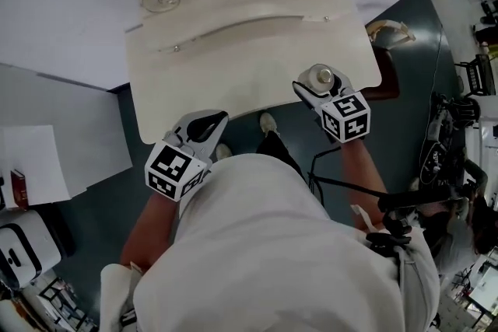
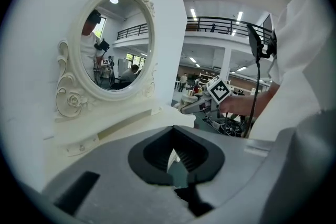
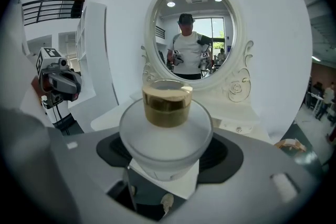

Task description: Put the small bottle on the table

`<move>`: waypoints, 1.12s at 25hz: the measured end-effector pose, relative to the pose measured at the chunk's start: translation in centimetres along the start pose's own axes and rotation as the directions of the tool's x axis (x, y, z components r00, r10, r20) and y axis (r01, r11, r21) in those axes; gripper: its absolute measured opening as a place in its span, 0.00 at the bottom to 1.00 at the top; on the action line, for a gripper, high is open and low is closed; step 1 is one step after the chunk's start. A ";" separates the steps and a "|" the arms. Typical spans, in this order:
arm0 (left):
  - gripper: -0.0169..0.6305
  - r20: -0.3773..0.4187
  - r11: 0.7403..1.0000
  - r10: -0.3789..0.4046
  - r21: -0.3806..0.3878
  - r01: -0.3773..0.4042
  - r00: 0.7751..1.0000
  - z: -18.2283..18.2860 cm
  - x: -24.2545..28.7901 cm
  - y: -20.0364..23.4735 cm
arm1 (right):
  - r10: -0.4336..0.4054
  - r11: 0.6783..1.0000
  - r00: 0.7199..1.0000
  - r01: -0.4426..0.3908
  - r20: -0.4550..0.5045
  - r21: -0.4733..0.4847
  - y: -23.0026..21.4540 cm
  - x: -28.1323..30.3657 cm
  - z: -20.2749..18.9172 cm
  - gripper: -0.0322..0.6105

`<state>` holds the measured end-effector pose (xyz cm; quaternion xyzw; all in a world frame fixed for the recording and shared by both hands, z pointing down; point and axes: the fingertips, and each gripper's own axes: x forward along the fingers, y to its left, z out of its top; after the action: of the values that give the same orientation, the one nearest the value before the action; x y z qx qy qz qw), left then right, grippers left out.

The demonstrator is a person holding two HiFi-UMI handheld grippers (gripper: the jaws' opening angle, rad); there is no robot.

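1. Over the near right corner of the white surface [image 1: 233,74], the right gripper [image 1: 320,81] holds the small bottle [image 3: 166,136]. Its fingers are clamped on the frosted body below the gold cap.
2. The left gripper [image 1: 208,122] hangs at the surface's near edge, fingers drawn together on nothing.
3. This looks like the carry-in step, with the bottle not yet set down.
4. Next, the bottle needs lowering upright onto bare surface before the mirror [image 3: 193,34]. Its base should sit flat before the fingers part, or it may tip off the edge.
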<state>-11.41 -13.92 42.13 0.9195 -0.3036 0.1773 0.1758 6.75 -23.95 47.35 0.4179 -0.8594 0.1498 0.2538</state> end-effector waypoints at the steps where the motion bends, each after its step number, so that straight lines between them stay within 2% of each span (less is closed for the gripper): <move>1: 0.03 0.001 1.000 0.011 -0.007 -0.011 1.000 0.5 0.5 0.5 | -0.004 1.000 1.000 0.004 0.001 -0.005 -1.2 0.4 0.5 0.57; 6: 0.03 0.012 0.999 0.034 -0.016 -0.034 0.999 3.6 5.1 1.6 | -0.012 0.998 1.000 0.012 -0.009 -0.055 -9.0 2.9 2.5 0.57; 15: 0.03 0.002 0.995 0.096 -0.032 -0.096 0.995 8.5 13.1 3.0 | -0.034 0.995 0.999 0.030 -0.037 -0.098 -22.3 8.8 3.5 0.57; 19: 0.03 -0.008 0.987 0.153 -0.057 -0.153 0.988 9.5 15.2 3.8 | -0.024 0.994 0.999 0.019 -0.042 -0.108 -26.0 11.4 3.7 0.57; 28: 0.03 -0.048 0.959 0.253 -0.117 -0.257 0.966 9.9 17.3 5.3 | -0.004 0.993 0.999 -0.002 -0.050 -0.117 -31.0 16.9 4.2 0.57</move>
<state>0.53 -30.76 42.13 0.8573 -0.4268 0.1947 0.2123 21.22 -55.54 54.78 0.3986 -0.8599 0.1095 0.2994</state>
